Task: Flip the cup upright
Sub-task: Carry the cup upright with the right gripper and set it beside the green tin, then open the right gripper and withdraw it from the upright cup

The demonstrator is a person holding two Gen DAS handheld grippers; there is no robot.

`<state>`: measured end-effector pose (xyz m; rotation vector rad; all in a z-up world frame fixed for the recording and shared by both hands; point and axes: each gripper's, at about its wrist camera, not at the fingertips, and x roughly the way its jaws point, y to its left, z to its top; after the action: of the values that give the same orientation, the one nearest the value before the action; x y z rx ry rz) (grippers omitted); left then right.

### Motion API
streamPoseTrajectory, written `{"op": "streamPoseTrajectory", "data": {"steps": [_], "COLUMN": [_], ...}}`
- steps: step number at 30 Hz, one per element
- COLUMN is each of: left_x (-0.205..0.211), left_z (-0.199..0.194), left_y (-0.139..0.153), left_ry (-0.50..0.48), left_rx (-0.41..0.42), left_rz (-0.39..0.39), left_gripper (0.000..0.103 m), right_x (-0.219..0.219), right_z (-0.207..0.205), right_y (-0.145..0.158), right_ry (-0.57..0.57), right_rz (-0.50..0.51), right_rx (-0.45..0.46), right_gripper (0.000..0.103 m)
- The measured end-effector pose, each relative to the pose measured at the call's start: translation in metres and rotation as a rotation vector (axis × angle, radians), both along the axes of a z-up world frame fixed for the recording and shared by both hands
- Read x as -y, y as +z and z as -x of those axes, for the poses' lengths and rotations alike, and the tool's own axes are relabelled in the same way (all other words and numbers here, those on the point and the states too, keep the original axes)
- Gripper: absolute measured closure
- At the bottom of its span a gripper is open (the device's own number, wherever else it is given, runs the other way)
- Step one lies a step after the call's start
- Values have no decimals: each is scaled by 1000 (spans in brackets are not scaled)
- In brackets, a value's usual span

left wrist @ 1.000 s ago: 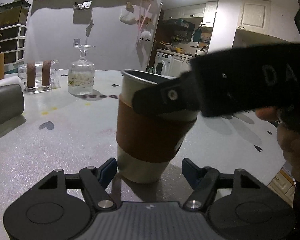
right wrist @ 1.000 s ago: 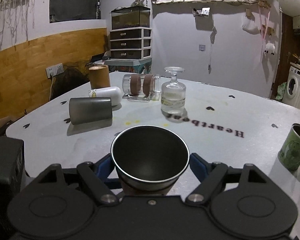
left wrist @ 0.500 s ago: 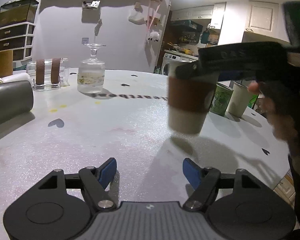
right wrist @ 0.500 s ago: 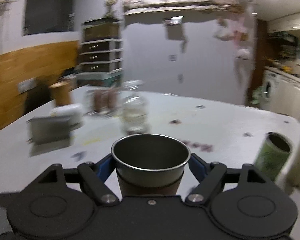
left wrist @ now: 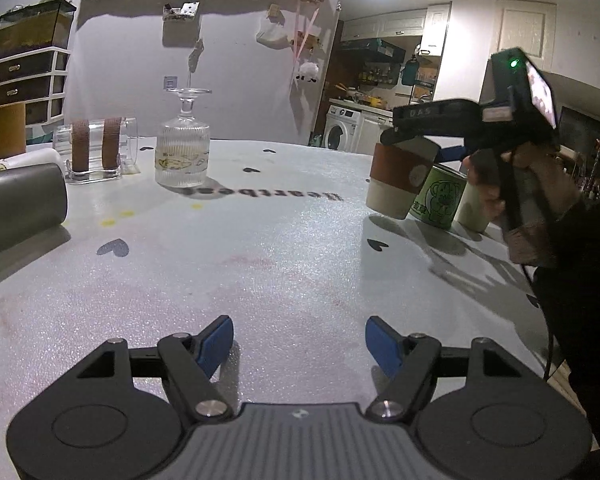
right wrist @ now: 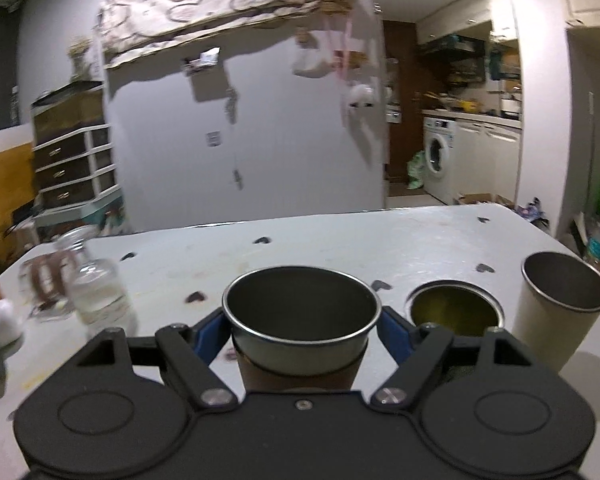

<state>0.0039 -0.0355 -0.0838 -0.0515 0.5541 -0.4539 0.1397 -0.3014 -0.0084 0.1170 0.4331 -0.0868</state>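
Observation:
My right gripper (right wrist: 302, 330) is shut on a metal cup with a brown sleeve (right wrist: 300, 336), mouth up. In the left wrist view the same cup (left wrist: 398, 178) hangs slightly tilted just above the white table (left wrist: 260, 260) at the far right, next to a green printed cup (left wrist: 438, 196). My left gripper (left wrist: 300, 344) is open and empty, low over the table's near middle, far from the cup.
A green cup (right wrist: 454, 310) and a cream metal cup (right wrist: 560, 312) stand upright right of the held cup. A grey cup (left wrist: 20, 200) lies on its side at left. An upside-down glass (left wrist: 183, 148) and a clear mug with brown bands (left wrist: 96, 148) sit at the back.
My right gripper has carried the sleeved cup from in front of the left gripper across to the table's right side, beside the green and cream cups. The left gripper stayed open and still.

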Motion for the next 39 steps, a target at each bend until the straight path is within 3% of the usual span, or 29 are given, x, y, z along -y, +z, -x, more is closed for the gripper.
{"op": "streamPoseTrajectory", "data": {"steps": [6,12,17,26,33,39], "left_x": [0,0,-3,-7,-6,0], "left_z": [0,0,-3,-10,-13,-10], "left_y": [1,1,6,32,52,65], "left_ry": [0,4,26,71,96,104], "left_rx": [0,2,-5,53,84,98], "left_rz": [-2,0,5,5,0,-23], "left_gripper": [29,29,27,24,22,13], "right_x": [-1,-8,-4,3,1,-3], "right_z": [-4,-3,5,60,116,149], "right_y": [-15,-14,-9,8,16,15], "right_ry": [-30,-47,-25,17,27,45], "right_rz": [53,125,82,-42,-54,-43], "right_rx": [52,43,26,37,64,64], "right_gripper": [23,22,18,11,5,2]}}
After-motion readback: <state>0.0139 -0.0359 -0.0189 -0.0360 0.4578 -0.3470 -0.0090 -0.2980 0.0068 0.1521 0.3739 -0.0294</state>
